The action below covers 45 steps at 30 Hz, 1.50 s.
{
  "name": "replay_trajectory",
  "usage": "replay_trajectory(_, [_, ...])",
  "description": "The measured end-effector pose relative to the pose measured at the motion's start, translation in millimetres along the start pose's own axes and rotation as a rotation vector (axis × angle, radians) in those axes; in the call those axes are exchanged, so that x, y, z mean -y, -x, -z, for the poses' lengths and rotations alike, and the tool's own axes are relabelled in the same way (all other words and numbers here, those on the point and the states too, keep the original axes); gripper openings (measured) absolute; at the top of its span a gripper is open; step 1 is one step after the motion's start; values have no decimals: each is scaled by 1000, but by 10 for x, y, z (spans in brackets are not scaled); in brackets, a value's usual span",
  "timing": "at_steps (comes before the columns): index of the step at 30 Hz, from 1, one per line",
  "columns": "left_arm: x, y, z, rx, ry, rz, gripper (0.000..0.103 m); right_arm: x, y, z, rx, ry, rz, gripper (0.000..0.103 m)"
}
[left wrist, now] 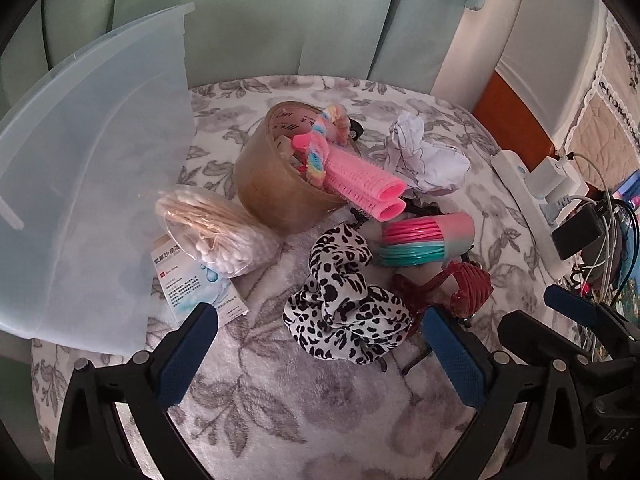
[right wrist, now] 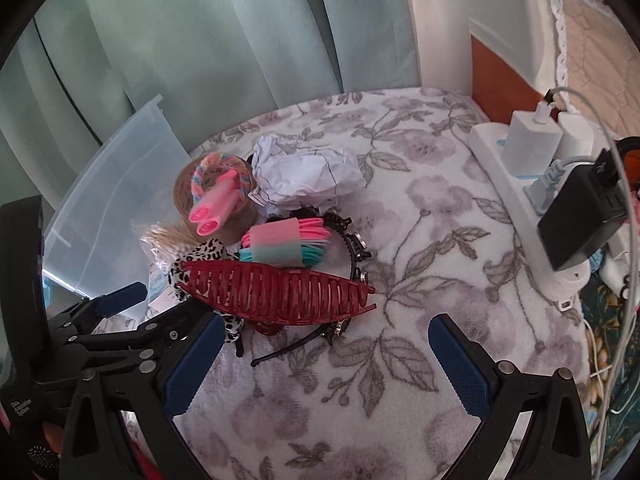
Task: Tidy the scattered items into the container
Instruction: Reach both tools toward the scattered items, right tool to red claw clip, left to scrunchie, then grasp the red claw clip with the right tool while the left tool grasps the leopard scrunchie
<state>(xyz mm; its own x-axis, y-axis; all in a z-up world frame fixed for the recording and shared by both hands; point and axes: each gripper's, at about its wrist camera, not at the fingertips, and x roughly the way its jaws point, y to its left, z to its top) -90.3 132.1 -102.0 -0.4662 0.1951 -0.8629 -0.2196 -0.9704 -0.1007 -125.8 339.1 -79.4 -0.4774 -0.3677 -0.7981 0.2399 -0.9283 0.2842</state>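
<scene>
Translucent pale-blue plastic bin (left wrist: 92, 184) at left, ribbed dark-red plastic claw clip (right wrist: 276, 294) long axis left-right, fuzzy floral blanket (right wrist: 420, 240), left gripper (left wrist: 320, 332) and right gripper (right wrist: 326, 344) both spread wide, holding nothing

One translucent blue plastic bin (left wrist: 92, 184); one brown tape roll (left wrist: 276, 184); two pink hair rollers (left wrist: 360, 188); one red claw clip (right wrist: 276, 292); one leopard-print scrunchie (left wrist: 344, 300); one crumpled paper ball (right wrist: 308, 176).

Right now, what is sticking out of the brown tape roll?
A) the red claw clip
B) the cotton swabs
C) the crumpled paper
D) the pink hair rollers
D: the pink hair rollers lean out of the brown tape roll, while the red claw clip lies apart on the floral cloth, nearer the cameras.
</scene>
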Motion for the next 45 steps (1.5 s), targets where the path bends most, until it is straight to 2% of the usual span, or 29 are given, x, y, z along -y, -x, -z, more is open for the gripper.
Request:
replay_trajectory(8, [-17, -160, -35, -42, -2, 48, 82, 42, -175, -91, -38, 23, -76, 92])
replay_trajectory(13, [-85, -237, -69, -70, 21, 90, 64, -33, -234, -114, -56, 93, -103, 81])
replay_trajectory(18, [-135, -284, -92, -78, 33, 103, 55, -33, -217, -122, -52, 126, -136, 78])
replay_trajectory(27, [-220, -331, -123, -86, 58, 125, 46, -156, -166, -185, -36, 246, -179, 78])
replay_trajectory(35, [-229, -347, -138, -95, 78, 145, 45, -291, -293, -135, -77, 322, -194, 78])
replay_trajectory(41, [-183, -363, -142, -94, 76, 141, 45, -271, -495, -154, -99, 301, -180, 78])
replay_trajectory(45, [-185, -366, -147, -96, 97, 150, 45, -257, -581, -166, -107, 280, -156, 68])
